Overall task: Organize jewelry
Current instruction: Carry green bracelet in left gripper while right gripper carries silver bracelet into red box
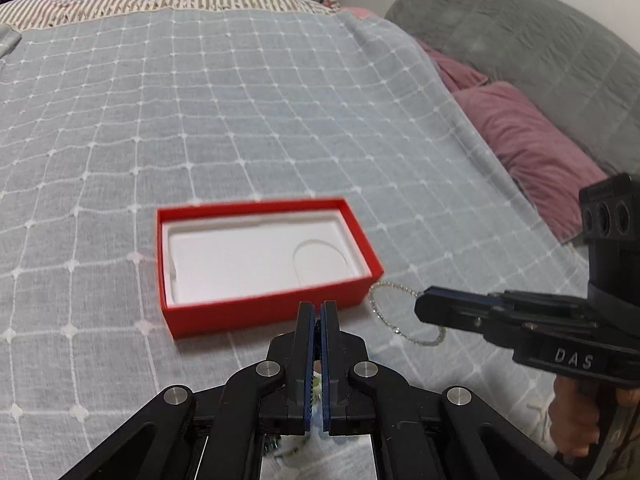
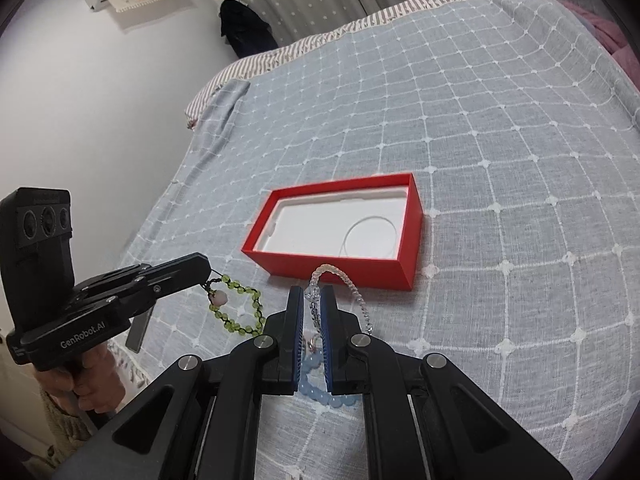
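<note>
An open red box (image 1: 264, 312) with a white liner lies on the bed; it also shows in the right wrist view (image 2: 332, 268). My left gripper (image 1: 319, 309) is shut on a green bead bracelet (image 2: 240, 312), held just above the cover, near the box's front. My right gripper (image 2: 311, 292) is shut on a clear crystal bracelet (image 2: 352, 284), which hangs as a loop right of the box in the left wrist view (image 1: 384, 316). A light blue bead bracelet (image 2: 320, 390) lies on the cover under my right gripper.
The bed has a grey-blue grid-pattern cover (image 1: 240, 120). Pink pillows (image 1: 532, 148) and a grey padded headboard (image 1: 520, 28) are at the right. A white wall (image 2: 100, 120) borders the bed's left edge.
</note>
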`<state>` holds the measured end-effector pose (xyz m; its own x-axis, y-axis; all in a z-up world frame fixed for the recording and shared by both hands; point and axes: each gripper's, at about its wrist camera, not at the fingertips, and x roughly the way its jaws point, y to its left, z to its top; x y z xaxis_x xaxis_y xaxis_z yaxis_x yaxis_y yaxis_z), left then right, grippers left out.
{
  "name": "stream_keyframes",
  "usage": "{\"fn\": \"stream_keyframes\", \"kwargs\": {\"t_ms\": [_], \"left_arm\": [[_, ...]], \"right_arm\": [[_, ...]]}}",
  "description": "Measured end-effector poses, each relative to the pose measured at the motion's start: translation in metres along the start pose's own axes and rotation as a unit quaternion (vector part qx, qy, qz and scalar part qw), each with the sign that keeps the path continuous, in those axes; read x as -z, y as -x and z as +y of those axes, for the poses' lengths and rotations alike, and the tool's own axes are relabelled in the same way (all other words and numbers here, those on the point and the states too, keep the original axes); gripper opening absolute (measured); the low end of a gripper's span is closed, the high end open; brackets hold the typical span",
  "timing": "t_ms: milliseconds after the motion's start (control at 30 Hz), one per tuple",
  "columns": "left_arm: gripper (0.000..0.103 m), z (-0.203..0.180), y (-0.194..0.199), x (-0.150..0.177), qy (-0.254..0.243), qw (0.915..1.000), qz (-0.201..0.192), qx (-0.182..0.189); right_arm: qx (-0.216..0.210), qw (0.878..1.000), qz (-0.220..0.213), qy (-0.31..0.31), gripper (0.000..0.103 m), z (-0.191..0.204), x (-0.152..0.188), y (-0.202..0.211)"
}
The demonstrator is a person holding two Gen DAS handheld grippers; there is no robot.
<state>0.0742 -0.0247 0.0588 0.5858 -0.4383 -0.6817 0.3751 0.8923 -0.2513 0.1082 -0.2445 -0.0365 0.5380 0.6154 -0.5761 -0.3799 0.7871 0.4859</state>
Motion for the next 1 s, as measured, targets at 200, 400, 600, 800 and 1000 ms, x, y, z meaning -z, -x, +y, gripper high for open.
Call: {"fn": "stream_keyframes", "kwargs": {"t_ms": [200, 400, 600, 800, 1000], "left_arm": [[0.0, 0.005, -0.002, -0.025, 0.01, 0.9999, -0.012, -0.001], [0.0, 0.014, -0.013, -0.051, 0.027, 0.9993, -0.025, 0.003], [0.0, 0.03, -0.04, -0.058, 0.042, 0.999, -0.015, 0.006], [0.0, 0.05, -0.064, -0.052, 0.062, 0.9981, 0.007, 0.0], [0.0, 0.061, -0.074, -0.046, 0.069, 0.9974, 0.015, -0.011]], "right_arm": [[-0.01, 1.0, -0.01, -0.005, 0.008, 0.006, -0.021, -0.003], [-0.015, 1.0, -0.021, -0.018, 0.008, 0.007, -0.049, -0.011], [-0.004, 1.0, -0.008, -0.022, 0.008, 0.006, -0.069, -0.04], [0.006, 1.0, 0.008, -0.013, 0.009, 0.006, -0.075, -0.065], [0.008, 1.0, 0.018, -0.014, 0.009, 0.001, -0.074, -0.075]]}}
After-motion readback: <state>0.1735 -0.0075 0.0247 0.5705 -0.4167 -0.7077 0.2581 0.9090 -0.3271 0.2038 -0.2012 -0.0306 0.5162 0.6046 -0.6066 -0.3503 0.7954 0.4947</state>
